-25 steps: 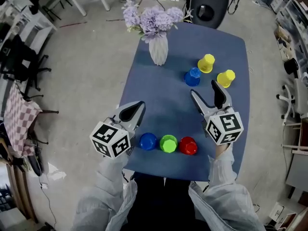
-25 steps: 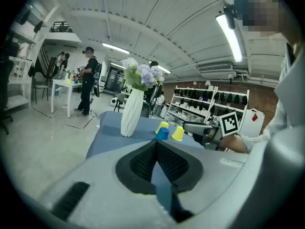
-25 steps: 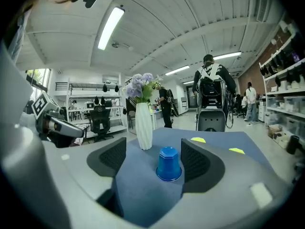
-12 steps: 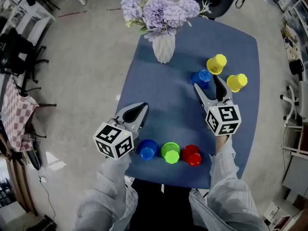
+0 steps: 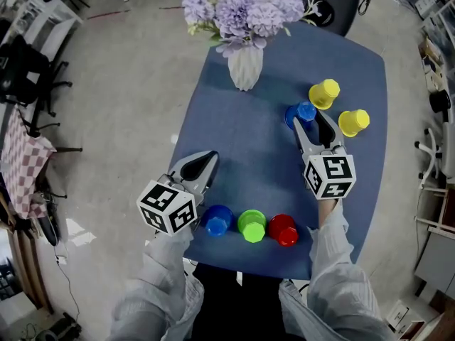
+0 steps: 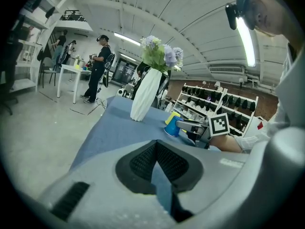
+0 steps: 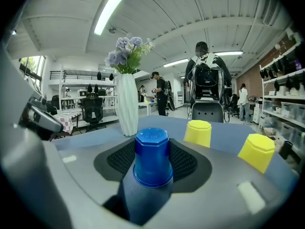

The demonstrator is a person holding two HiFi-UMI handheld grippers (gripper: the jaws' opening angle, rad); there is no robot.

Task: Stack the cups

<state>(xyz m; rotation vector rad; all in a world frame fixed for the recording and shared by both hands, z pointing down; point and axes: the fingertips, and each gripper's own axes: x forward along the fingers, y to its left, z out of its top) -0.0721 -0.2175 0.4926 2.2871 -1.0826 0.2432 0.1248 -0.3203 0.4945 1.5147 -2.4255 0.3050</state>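
A blue cup [image 5: 306,110] stands upside down at the far right of the blue table [image 5: 249,141], and in the right gripper view the blue cup [image 7: 153,156] sits between the pads. My right gripper [image 5: 311,121] has just been closing and its pads now hug the cup's sides. Two yellow cups [image 5: 324,93] [image 5: 353,121] stand just beyond it. Near the front edge a second blue cup [image 5: 217,219], a green cup [image 5: 252,225] and a red cup [image 5: 283,229] form a row. My left gripper [image 5: 208,160] hovers shut and empty behind that row.
A white vase [image 5: 245,66] with purple flowers stands at the table's far middle, and the same vase [image 7: 127,104] shows left of the cup. A black office chair [image 5: 327,9] sits past the far edge. People stand in the room beyond.
My right gripper moved forward and down to the far blue cup, and its jaws narrowed around it. The left gripper sank a little near the front row.
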